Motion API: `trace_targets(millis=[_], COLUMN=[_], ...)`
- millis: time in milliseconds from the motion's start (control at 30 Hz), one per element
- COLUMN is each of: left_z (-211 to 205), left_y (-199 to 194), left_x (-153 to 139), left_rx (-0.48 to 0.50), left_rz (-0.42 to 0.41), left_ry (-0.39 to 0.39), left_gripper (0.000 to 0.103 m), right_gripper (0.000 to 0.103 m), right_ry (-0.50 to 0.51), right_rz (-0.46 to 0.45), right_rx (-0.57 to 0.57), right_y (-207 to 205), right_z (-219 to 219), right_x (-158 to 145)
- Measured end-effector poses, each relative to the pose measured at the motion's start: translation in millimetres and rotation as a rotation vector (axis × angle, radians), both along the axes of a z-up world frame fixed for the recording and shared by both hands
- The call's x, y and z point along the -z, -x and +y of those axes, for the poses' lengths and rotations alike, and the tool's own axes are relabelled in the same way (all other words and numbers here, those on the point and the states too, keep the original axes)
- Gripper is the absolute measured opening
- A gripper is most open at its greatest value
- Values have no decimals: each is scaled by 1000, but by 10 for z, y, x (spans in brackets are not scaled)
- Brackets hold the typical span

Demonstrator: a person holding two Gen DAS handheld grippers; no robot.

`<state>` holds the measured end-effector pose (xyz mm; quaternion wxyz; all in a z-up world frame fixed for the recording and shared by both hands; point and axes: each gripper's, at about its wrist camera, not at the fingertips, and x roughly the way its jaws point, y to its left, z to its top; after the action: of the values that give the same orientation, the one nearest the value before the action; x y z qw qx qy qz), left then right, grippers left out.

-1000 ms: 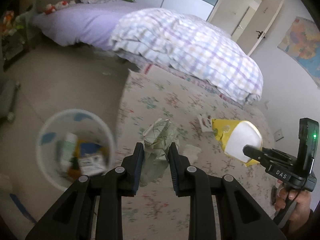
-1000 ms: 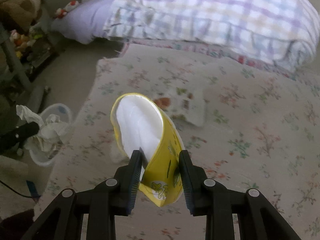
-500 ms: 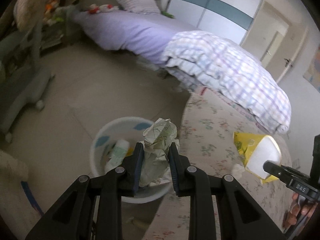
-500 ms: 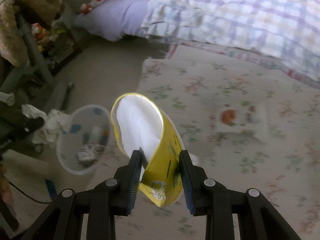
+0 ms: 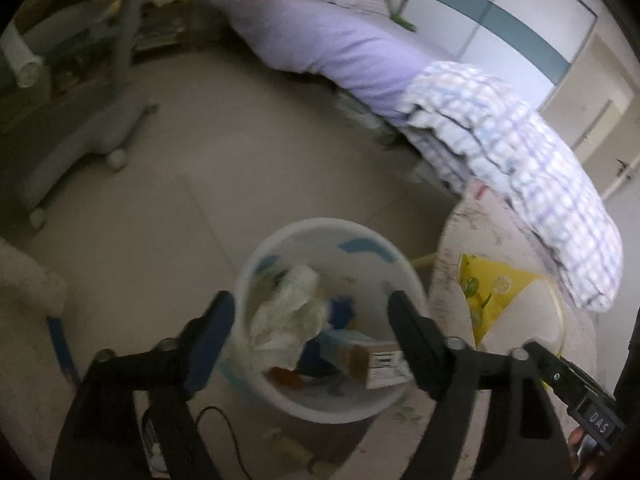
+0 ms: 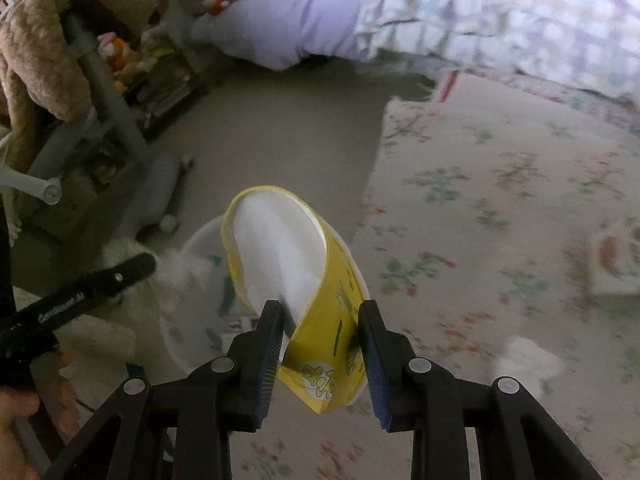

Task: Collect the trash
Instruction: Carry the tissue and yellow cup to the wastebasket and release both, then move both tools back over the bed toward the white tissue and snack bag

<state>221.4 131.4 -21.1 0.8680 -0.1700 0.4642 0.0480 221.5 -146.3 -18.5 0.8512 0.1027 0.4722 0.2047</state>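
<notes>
you've got two grippers going: your left gripper (image 5: 310, 312) has just been opening and its jaws now stand wide with nothing pinched, right over the one white bin (image 5: 280, 240), where the crumpled paper wad (image 5: 288, 312) sits among a small box (image 5: 372, 360) and other blurry scraps. your right gripper (image 6: 320, 344) is squeezing the one squashed yellow paper cup (image 6: 316, 280) just beside the bin, above the floral mat (image 6: 500, 220). around you: one bed (image 5: 360, 52), a grey chair base (image 5: 80, 136), and "das" readable on the right gripper's side.
</notes>
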Motion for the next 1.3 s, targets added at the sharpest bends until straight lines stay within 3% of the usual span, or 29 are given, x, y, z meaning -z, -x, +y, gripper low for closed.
trace_targets(millis=[367,467,533,600,700,1033,1300], left_z=[218,205,201,185,159,-76,-521], left_y=[144,173,196,211,241,341,438], left_x=[35,24,5,-4,-6,-63,-151], left_rx=[-1,5,8,16,31,86,157], left_rz=[36,29,23,24,26,20,-1], left_ry=[-99,-116,-122,-133,-140,-161,-150], left_gripper=[85,92,95,95,95,102,103], right_gripper=[39,51,74,75,76,102,102], right_ry=[-40,-92,-121,-104,-91,44,122], right_rz=[60,58,64,53,46,-15,-85], right_rx=[-10,-23,-9,2,29,103,189], right_y=[-223,-224,-209,-181,-145,179,597], right_z=[341,398,380,341,222,-304,-961], right_x=[305,328,325,290,218,-82,-280])
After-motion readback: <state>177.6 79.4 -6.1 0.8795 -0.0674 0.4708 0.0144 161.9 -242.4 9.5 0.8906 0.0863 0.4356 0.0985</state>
